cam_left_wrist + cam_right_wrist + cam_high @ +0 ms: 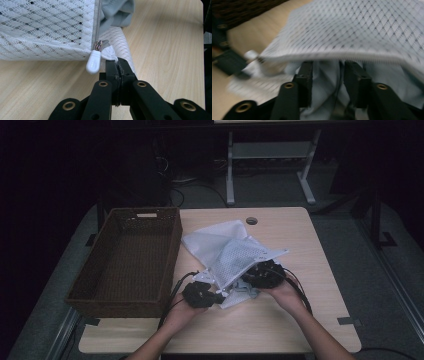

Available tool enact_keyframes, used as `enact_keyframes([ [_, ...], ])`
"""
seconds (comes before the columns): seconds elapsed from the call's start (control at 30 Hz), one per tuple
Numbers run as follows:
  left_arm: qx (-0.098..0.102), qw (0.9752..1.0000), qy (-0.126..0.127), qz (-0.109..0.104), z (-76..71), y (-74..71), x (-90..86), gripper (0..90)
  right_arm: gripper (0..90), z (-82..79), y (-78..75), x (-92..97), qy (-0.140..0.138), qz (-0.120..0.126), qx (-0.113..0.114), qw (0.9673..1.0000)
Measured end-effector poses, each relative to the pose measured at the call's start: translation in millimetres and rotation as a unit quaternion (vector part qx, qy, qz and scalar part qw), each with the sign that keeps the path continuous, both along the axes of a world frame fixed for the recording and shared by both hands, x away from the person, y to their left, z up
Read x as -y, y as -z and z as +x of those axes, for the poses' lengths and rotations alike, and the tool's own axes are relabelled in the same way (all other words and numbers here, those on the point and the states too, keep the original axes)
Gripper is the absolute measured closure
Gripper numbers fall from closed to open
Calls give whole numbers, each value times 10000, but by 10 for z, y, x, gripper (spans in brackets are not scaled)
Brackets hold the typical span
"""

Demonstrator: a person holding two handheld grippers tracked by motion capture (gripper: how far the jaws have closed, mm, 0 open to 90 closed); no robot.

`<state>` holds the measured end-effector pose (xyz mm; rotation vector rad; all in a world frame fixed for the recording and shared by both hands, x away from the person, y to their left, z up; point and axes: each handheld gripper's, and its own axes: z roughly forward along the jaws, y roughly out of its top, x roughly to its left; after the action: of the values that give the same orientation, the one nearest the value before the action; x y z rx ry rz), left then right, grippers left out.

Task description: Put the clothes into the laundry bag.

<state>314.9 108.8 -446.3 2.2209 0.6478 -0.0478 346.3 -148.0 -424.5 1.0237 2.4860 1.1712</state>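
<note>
Pinching the mesh laundry bag (45, 27) corner in your left gripper (117, 68), your right gripper (327, 75) stands half-open around pale cloth (324, 82)

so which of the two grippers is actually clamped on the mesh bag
The left gripper: its jaws are shut on the mesh bag edge beside the zipper pull. The right gripper stands open around pale cloth.
</note>
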Motion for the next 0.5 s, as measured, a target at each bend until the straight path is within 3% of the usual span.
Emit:
enact_keyframes([
  [0.1, -2, 10000, -19, -15, 0, -3, -7, 886, 509, -127, -80, 113, -128, 145, -65, 9998],
  [0.23, -6, 10000, -38, -29, 2, -4, -9, 884, 481, -310, -86, 241, -257, 130, -145, 9995],
  [0.37, 4, 10000, -50, -24, -1, -9, -12, 884, 485, -439, 64, 307, -359, -56, -351, 9987],
  [0.5, 16, 10000, -50, -25, 0, -15, -16, 885, 498, -409, 212, 251, -412, -363, -523, 9971],
])
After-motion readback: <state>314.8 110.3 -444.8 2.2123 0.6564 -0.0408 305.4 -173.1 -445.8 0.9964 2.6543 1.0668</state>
